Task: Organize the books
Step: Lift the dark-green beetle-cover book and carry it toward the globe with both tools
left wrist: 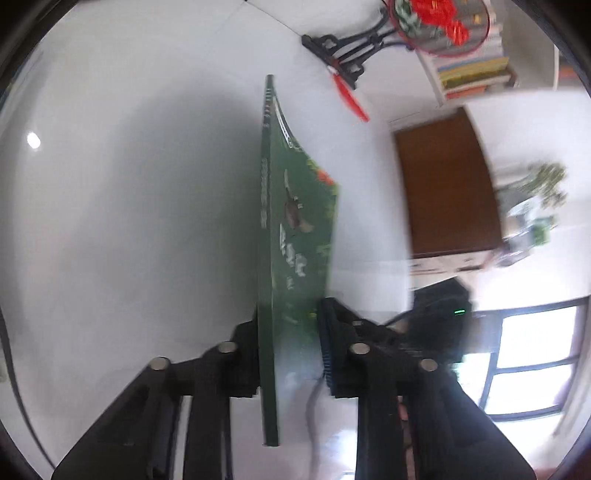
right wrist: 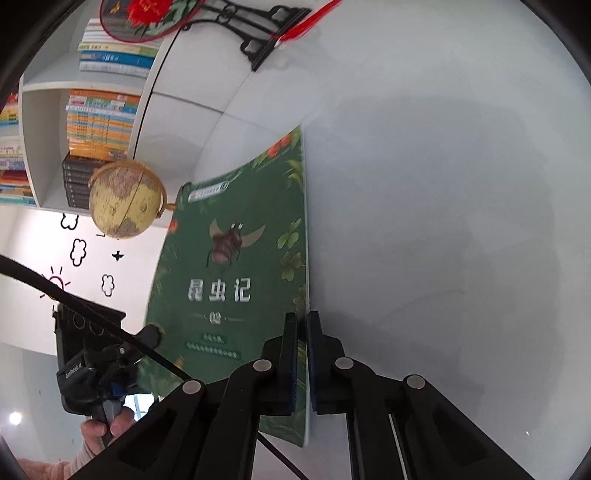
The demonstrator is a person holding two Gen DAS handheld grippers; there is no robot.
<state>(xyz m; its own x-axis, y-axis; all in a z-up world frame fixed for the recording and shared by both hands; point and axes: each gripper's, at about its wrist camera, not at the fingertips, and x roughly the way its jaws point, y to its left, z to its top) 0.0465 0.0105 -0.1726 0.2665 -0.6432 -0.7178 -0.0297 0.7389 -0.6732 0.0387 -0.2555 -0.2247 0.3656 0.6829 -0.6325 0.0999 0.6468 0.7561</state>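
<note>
A thin green book [left wrist: 291, 229] with a beetle on its cover stands on edge above the white tabletop [left wrist: 129, 203]. In the left wrist view my left gripper [left wrist: 288, 321] is shut on its lower end, spine to the left. In the right wrist view the same green book [right wrist: 229, 280] shows its full cover, and my right gripper [right wrist: 302, 317] is shut on its right-hand edge. The left gripper's body [right wrist: 92, 362] and the hand [right wrist: 103, 428] holding it appear at the lower left, one fingertip [right wrist: 151, 334] against the cover. The right gripper's dark body [left wrist: 443, 314] shows behind the book.
A white bookshelf [right wrist: 48, 88] packed with stacked books stands at the back, with a yellow globe [right wrist: 125, 199] in front of it. A round fan ornament [right wrist: 147, 18] with a red flower sits on a black stand. A brown door [left wrist: 447, 184], a plant [left wrist: 543, 188] and a window [left wrist: 535, 362] lie beyond.
</note>
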